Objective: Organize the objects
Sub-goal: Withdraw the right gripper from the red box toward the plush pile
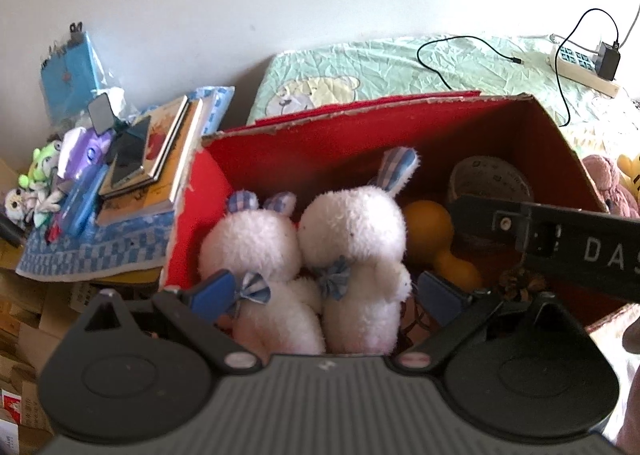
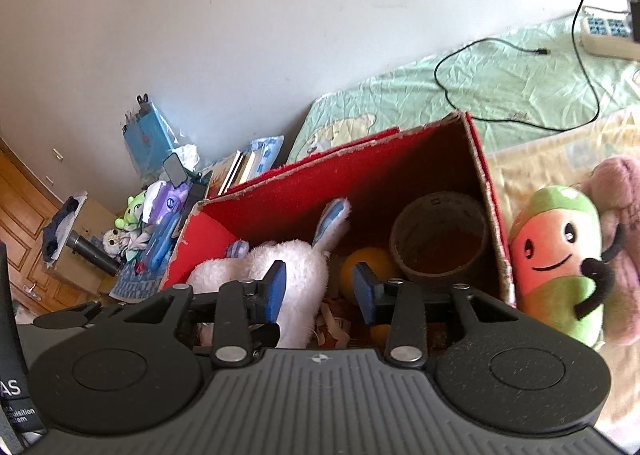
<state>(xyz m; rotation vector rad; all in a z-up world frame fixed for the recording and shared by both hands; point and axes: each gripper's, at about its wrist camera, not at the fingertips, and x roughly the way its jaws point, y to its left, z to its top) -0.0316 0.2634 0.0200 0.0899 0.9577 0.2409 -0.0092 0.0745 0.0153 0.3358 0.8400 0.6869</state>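
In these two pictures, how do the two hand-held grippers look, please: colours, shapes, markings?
Both look alike. The left gripper and the right gripper each have a dark grey ribbed body, two round black discs beside it, black linkage arms with silver pivot pins, and blue finger pads. In the left view the right gripper's side shows white letters "DA". No cables or sleeves are visible.

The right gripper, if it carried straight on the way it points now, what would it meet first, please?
Most likely the yellow ball lying in the red box, which shows just beyond the gap of the open right gripper. The white plush rabbit sits against the left finger and might brush it first; depth is unclear.
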